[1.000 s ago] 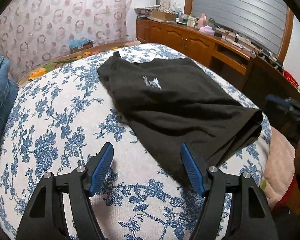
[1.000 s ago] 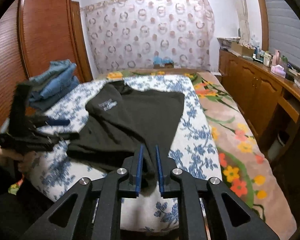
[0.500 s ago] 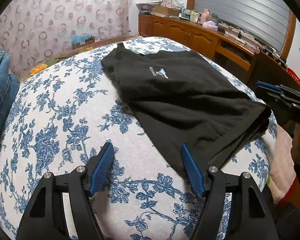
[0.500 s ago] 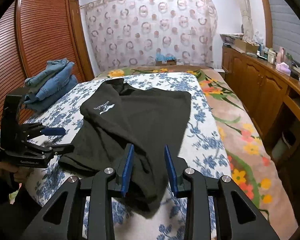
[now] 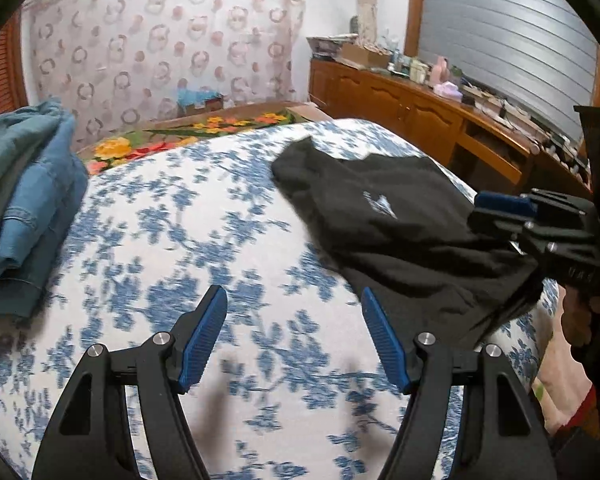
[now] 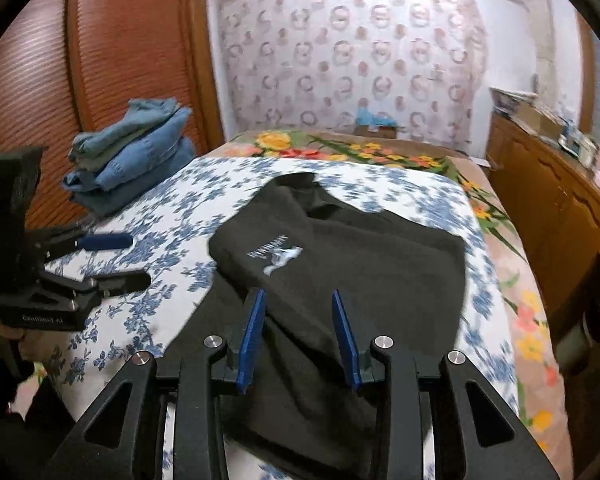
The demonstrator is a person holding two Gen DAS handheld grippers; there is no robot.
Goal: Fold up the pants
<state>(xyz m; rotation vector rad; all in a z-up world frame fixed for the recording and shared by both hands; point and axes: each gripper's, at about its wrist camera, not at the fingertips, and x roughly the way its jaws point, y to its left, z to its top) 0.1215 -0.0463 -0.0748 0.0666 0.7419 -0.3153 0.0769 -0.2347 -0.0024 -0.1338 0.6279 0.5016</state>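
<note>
Black pants [image 6: 352,264] with a small white logo lie folded on the blue-flowered bed sheet [image 5: 172,248]; they also show in the left wrist view [image 5: 400,232]. My left gripper [image 5: 294,336] is open and empty above bare sheet, left of the pants' near edge; it also shows in the right wrist view [image 6: 112,260]. My right gripper [image 6: 298,332] is open and empty just above the near part of the pants; it also shows in the left wrist view [image 5: 540,224] at the pants' right edge.
A stack of folded blue jeans [image 5: 24,184] sits at the bed's far left [image 6: 132,160]. A wooden cabinet [image 5: 420,120] with clutter runs along the right. A flowered blanket [image 6: 516,300] covers the bed's right side. A wooden wardrobe [image 6: 80,60] stands left.
My right gripper let go of the pants' edge and opened wide, then moved forward over the pants. My left gripper stayed open and drew back to the left, off the pants.
</note>
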